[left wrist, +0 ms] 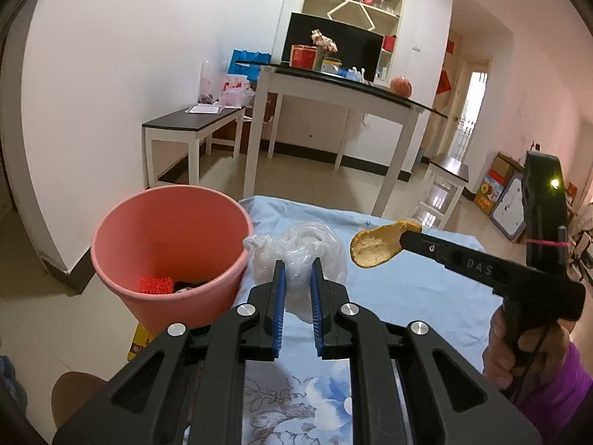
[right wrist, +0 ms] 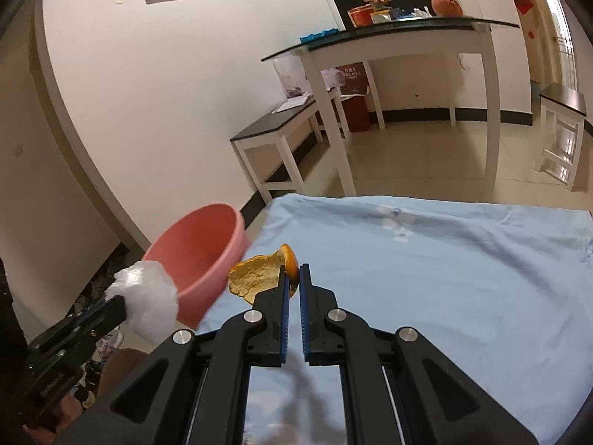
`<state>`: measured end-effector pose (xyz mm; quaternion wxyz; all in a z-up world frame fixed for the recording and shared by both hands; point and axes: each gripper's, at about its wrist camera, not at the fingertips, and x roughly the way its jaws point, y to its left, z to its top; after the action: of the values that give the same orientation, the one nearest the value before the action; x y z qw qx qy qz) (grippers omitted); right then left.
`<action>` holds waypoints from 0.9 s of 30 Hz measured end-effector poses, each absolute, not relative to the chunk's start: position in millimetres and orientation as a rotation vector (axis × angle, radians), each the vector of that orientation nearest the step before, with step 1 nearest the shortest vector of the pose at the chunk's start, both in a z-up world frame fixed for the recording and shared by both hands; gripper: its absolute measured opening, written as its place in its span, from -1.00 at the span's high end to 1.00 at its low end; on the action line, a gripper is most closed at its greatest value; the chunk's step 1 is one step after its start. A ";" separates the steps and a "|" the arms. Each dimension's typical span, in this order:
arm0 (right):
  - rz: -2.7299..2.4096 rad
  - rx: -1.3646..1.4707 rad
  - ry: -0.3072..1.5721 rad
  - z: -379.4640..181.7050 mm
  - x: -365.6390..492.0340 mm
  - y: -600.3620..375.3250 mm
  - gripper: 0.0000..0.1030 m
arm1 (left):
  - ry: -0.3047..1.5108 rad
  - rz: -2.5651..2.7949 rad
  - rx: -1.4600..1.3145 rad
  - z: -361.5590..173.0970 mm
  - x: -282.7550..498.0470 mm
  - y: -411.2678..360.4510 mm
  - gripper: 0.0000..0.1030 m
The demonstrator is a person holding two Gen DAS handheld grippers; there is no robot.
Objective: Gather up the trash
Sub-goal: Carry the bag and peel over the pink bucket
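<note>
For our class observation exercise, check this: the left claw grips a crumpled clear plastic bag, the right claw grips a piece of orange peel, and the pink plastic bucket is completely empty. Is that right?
Not quite. The pink plastic bucket is not empty: the left wrist view shows an orange-red textured item and something dark at its bottom. The rest holds: the left claw grips the crumpled clear plastic bag, and the right claw grips the piece of orange peel.

Soft indoor light; fisheye edges curve, dark vignette corners.

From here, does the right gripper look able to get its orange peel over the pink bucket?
Probably yes. The right gripper holds the orange peel in the air just beside the pink bucket, whose mouth is open. The left gripper with the plastic bag crowds the rim.
</note>
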<state>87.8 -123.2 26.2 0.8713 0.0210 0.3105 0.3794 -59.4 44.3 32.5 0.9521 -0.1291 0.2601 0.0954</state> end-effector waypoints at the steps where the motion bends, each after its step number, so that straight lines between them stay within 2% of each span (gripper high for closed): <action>1: 0.795 0.036 0.641 28.4 83.4 -118.3 0.91 | 0.520 0.200 -0.272 33.4 -62.7 47.7 0.76; 14: 0.837 -0.014 0.588 41.9 53.3 -47.1 0.90 | 0.440 0.342 -0.293 42.9 -84.3 96.6 0.76; 27: 0.842 -0.130 0.572 39.7 39.0 22.6 0.90 | 0.460 0.431 -0.389 26.8 -79.9 153.0 0.76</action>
<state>39.0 22.6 39.7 0.8712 -0.0621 0.2738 0.4027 -79.9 153.0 26.8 0.9321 -0.1901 0.2249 0.2107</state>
